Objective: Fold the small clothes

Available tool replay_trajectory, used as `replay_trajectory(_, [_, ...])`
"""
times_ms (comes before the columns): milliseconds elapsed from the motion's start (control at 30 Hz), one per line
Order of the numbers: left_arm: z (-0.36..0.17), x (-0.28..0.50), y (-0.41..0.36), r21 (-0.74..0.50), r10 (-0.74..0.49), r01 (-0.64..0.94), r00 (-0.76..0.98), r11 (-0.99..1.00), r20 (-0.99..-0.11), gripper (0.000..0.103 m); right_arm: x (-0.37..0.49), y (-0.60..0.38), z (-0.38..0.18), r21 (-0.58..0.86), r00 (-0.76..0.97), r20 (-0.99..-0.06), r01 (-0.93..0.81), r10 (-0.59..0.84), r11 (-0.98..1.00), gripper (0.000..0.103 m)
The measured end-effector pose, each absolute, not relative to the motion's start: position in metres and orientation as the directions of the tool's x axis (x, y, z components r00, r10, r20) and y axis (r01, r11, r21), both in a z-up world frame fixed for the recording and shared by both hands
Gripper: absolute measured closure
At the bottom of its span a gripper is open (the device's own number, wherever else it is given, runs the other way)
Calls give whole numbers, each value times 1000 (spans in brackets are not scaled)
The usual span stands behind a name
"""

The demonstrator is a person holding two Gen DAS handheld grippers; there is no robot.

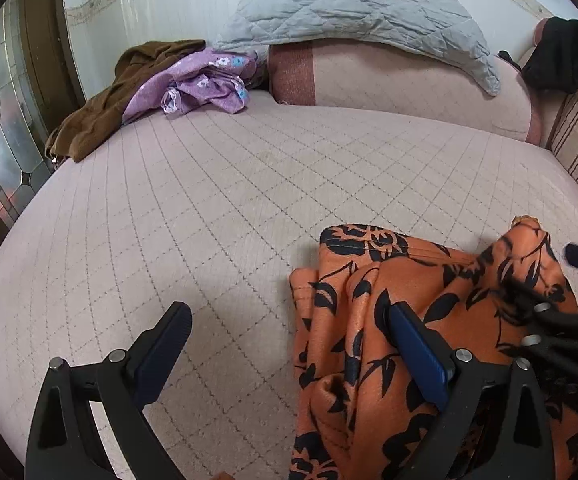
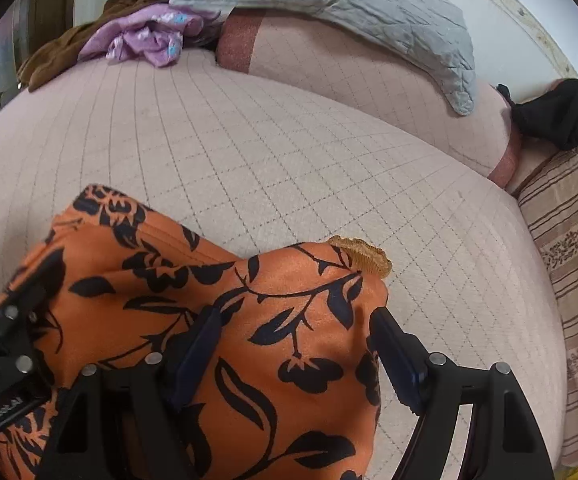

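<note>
- Orange garment (image 2: 193,280) with a black leaf-and-flower print: a small piece of smooth, slightly shiny cloth, lying crumpled and partly doubled over on the pale quilted surface, at the near edge of both views.
- Upper part: one printed edge lies flat towards the far side; a raised fold runs across the middle.
- Gathered tan trim (image 2: 363,254): a ruffled, elastic-like strip showing at the far right corner of the cloth.
- Left-wrist view: the same orange garment (image 1: 373,320) fills the lower right, bunched in soft ridges, its left border folded into a narrow vertical band.
- Garment type cannot be told.
</note>
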State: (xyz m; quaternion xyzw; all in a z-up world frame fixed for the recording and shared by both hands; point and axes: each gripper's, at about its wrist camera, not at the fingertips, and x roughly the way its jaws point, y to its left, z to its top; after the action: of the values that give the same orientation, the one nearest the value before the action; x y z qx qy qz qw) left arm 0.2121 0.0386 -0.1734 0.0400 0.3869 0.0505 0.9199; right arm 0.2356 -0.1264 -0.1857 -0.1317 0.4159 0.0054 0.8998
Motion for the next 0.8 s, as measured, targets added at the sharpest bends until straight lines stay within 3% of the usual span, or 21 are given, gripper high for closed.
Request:
replay_trajectory(300, [-151, 179, 55, 36, 64, -54, 736, 998, -674, 5, 138, -154, -148, -36, 782, -623, -54, 20, 998, 23])
replay_trajectory(567, [-137, 145, 63, 4, 24, -28, 762, 1000, -647, 5, 65, -152, -162, 42, 799, -600, -10, 34, 999, 23])
replay_trajectory(800, [-141, 128, 68, -47, 1, -44, 744, 998, -668, 5, 51, -135, -175, 8, 770, -637, -35, 32, 999, 23])
